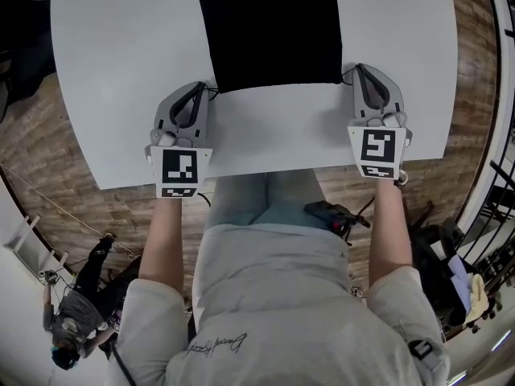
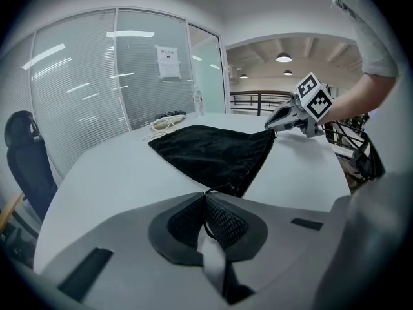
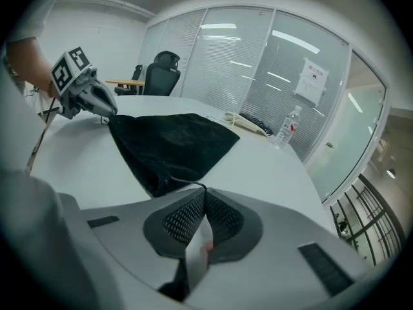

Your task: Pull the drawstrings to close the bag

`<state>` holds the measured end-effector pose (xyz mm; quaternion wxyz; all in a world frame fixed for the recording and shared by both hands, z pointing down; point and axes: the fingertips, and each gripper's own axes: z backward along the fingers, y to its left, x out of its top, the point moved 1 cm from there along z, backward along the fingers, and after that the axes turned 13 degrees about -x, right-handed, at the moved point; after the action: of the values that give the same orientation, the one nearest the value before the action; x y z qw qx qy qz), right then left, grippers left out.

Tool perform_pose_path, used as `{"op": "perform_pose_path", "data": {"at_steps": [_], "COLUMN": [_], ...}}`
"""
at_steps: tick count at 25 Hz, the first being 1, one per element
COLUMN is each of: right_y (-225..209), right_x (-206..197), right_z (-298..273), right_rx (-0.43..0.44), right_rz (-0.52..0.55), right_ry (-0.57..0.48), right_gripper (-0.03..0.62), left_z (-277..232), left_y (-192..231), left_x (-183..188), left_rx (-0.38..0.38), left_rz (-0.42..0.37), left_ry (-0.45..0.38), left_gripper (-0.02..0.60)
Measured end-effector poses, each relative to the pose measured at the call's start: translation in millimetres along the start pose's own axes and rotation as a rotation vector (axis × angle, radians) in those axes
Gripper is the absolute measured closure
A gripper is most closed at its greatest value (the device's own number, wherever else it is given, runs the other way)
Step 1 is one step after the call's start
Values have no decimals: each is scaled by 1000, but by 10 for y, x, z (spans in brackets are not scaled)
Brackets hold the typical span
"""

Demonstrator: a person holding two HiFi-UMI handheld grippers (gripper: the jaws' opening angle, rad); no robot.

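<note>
Bag (image 1: 269,30) was black cloth, matt, bench (image 1: 121,71) smooth white, matt, floor (image 1: 48,151) wood-grained, left tool (image 2: 206,196) and right tool (image 3: 205,191) grey matt plastic.

The left gripper (image 2: 206,196) has its mesh-padded jaws pressed together on a thin black drawstring (image 2: 207,223), which runs past the fingertips to the near corner of a flat black velvet bag (image 2: 213,150) lying just beyond them on the white table (image 2: 116,173), while the right gripper (image 2: 269,128) meets the bag's far corner.
</note>
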<state>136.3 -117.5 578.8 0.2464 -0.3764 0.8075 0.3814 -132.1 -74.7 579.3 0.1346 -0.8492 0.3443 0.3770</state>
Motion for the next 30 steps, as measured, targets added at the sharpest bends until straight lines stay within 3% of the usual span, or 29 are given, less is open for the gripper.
{"op": "perform_pose_path", "data": {"at_steps": [14,30], "right_y": [-264,-500], "right_x": [193,599], "right_z": [264,598], "right_rx": [-86,-67], "right_rz": [-121,-228], "right_ry": [-6,-61], "right_gripper": [566,568], "left_z": [198,520], "left_y": [91,142], "left_x": [288,770], "left_rx": [62,73], "left_rz": [39,22], "left_ry": [-23,-104], "left_gripper": [568,568]}}
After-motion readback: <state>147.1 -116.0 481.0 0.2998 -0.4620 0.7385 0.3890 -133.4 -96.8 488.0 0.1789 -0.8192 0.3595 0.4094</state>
